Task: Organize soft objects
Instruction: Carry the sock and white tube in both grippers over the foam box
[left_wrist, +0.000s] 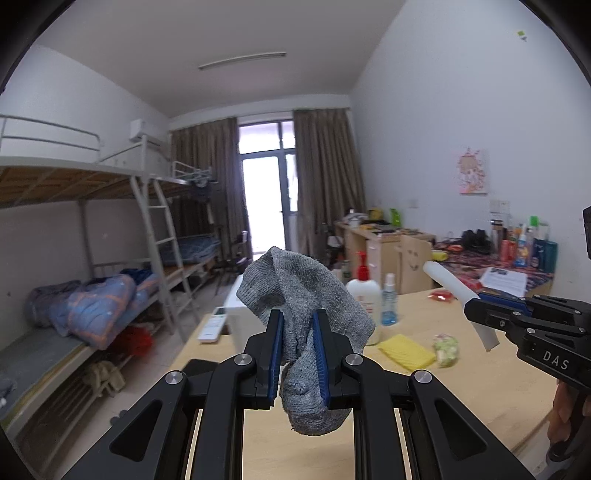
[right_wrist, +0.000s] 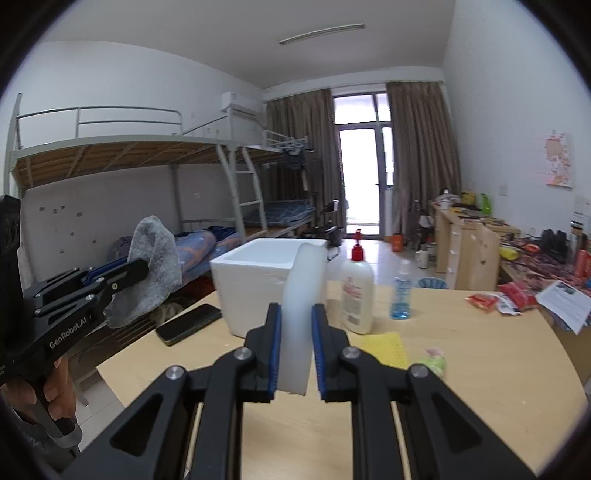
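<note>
My left gripper (left_wrist: 298, 317) is shut on a grey sock (left_wrist: 295, 291), held up above the wooden table (left_wrist: 480, 391). The sock also shows in the right wrist view (right_wrist: 155, 266), in the left gripper (right_wrist: 142, 269) at the left. My right gripper (right_wrist: 296, 314) is shut on a flat white foam lid (right_wrist: 300, 314), held on edge above the table. In the left wrist view the right gripper (left_wrist: 476, 306) holds the lid (left_wrist: 458, 299) at the right. An open white foam box (right_wrist: 258, 284) stands on the table behind the lid.
On the table lie a yellow cloth (left_wrist: 406, 350), a small green-white soft object (left_wrist: 446, 349), a lotion bottle (right_wrist: 356, 291), a blue spray bottle (right_wrist: 402, 295), a phone (right_wrist: 188, 323), a remote (left_wrist: 212, 326) and red packets (right_wrist: 498, 299). Bunk beds stand at the left.
</note>
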